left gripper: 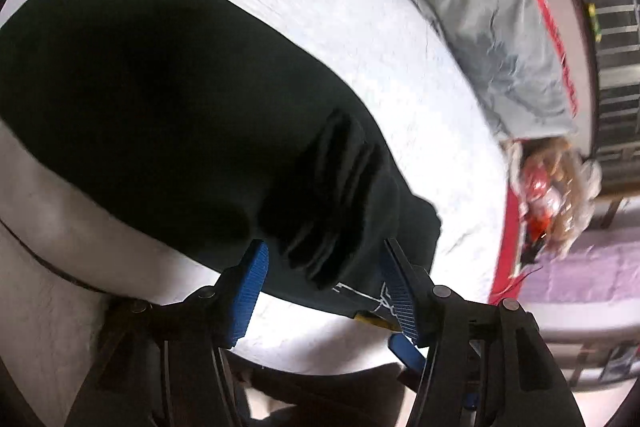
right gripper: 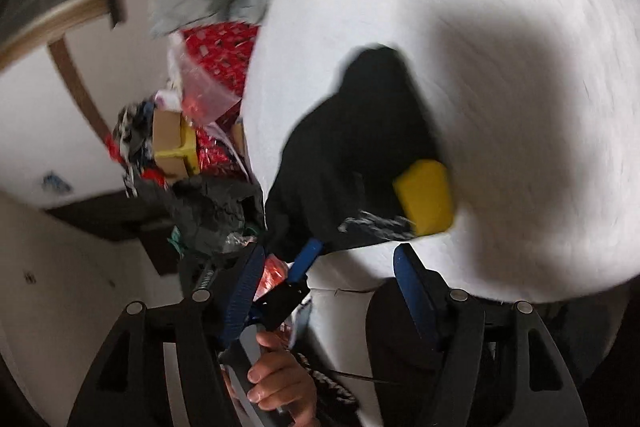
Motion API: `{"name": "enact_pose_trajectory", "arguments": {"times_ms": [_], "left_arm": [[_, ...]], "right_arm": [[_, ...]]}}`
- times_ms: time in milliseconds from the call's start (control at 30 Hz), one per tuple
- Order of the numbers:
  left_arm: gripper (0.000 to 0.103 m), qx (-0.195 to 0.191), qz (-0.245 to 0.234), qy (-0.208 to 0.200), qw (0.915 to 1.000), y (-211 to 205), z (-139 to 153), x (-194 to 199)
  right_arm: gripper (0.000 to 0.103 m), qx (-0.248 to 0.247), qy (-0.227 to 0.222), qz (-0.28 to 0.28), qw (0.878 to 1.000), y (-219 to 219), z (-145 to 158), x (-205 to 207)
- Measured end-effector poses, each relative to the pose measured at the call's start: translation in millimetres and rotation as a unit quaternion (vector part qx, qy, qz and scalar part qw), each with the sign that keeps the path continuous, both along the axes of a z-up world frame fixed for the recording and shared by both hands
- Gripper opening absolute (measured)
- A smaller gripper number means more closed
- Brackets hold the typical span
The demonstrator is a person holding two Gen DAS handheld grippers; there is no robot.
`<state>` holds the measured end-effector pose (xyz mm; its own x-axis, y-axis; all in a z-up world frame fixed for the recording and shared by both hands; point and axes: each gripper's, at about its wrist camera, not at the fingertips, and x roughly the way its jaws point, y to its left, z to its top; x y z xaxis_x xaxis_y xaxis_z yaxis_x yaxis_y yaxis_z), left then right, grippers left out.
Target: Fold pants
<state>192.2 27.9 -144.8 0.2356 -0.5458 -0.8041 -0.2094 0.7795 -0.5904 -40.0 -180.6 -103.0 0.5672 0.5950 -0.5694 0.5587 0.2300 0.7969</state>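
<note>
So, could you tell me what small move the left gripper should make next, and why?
Probably close the left gripper on the black pants: its blue fingers stand apart, with the bunched end between them, by the yellow tag on the white bedcover.

You're in a lived-in bedroom at home: a bed with a white textured bedspread point(left gripper: 360, 39), a rumpled grey garment point(left gripper: 492, 27) lying on it, and household clutter point(right gripper: 176, 147) piled beside a plain white wall point(right gripper: 48, 131).
</note>
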Motion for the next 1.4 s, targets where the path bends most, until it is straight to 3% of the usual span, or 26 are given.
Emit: {"name": "enact_pose_trajectory", "arguments": {"times_ms": [67, 100, 133, 167, 233, 300, 367, 433, 567, 633, 700, 800, 867, 933, 1033, 1100, 1133, 1233, 1400], "left_arm": [[0.054, 0.029, -0.014, 0.009, 0.9995, -12, -3, 5], [0.042, 0.040, -0.019, 0.015, 0.9989, -17, -4, 9], [0.030, 0.044, -0.024, 0.022, 0.9985, -22, -3, 12], [0.026, 0.045, -0.027, 0.026, 0.9983, -25, -2, 12], [0.027, 0.072, -0.035, 0.023, 0.9965, -33, -2, 11], [0.028, 0.114, -0.058, 0.025, 0.9915, -47, -12, 10], [0.028, 0.136, -0.061, 0.011, 0.9888, -54, -8, 8], [0.030, 0.145, -0.072, 0.006, 0.9868, -57, -2, 4], [0.032, 0.101, -0.068, 0.021, 0.9923, -43, 12, -2], [0.032, 0.082, -0.052, 0.006, 0.9953, -27, 29, -13], [0.037, 0.061, -0.042, -0.014, 0.9972, -23, 45, -17], [0.041, 0.037, -0.053, -0.029, 0.9975, -32, 53, -13], [0.045, 0.041, -0.065, -0.034, 0.9965, -44, 54, -7], [0.050, 0.048, -0.076, -0.034, 0.9954, -57, 48, 1], [0.047, 0.097, -0.071, -0.011, 0.9926, -68, 14, 20], [0.043, 0.088, -0.064, -0.003, 0.9941, -62, 3, 30], [0.044, 0.077, -0.061, -0.002, 0.9951, -59, 7, 30], [0.044, 0.063, -0.075, -0.004, 0.9951, -51, 22, 22], [0.050, 0.041, -0.091, -0.014, 0.9949, 6, 53, 7]], "right_arm": [[0.067, 0.023, 0.003, -0.034, 0.999, -2, -17, -1], [0.064, 0.025, 0.013, -0.046, 0.999, -4, -25, 0], [0.041, 0.019, 0.030, -0.072, 0.997, -9, -33, 0], [0.004, 0.019, 0.030, -0.072, 0.997, -9, -33, 0], [0.006, -0.002, 0.023, -0.080, 0.997, -14, -30, -3], [0.006, -0.060, 0.018, -0.073, 0.995, -18, -21, -5], [0.005, -0.059, 0.052, -0.070, 0.994, -22, -41, -9], [0.004, -0.053, 0.052, -0.072, 0.995, -25, -54, -12], [0.020, -0.037, 0.053, -0.048, 0.997, -25, -43, -10], [0.024, -0.039, 0.050, -0.036, 0.997, -26, -23, -18], [0.024, -0.067, 0.015, -0.027, 0.997, -27, 3, -19], [0.034, -0.133, -0.052, -0.011, 0.990, -26, 34, -2], [0.034, -0.156, -0.042, 0.000, 0.987, -21, 34, 12], [0.034, -0.146, -0.044, -0.002, 0.988, -18, 26, 18], [0.034, -0.195, -0.022, 0.012, 0.981, -16, 12, 24], [0.028, -0.222, 0.015, 0.019, 0.975, -18, -7, 27], [0.023, -0.216, 0.025, 0.016, 0.976, -20, -17, 25], [0.026, -0.212, 0.019, 0.016, 0.977, -22, -14, 23], [0.039, -0.242, -0.006, 0.034, 0.970, -4, 19, 33]]}}
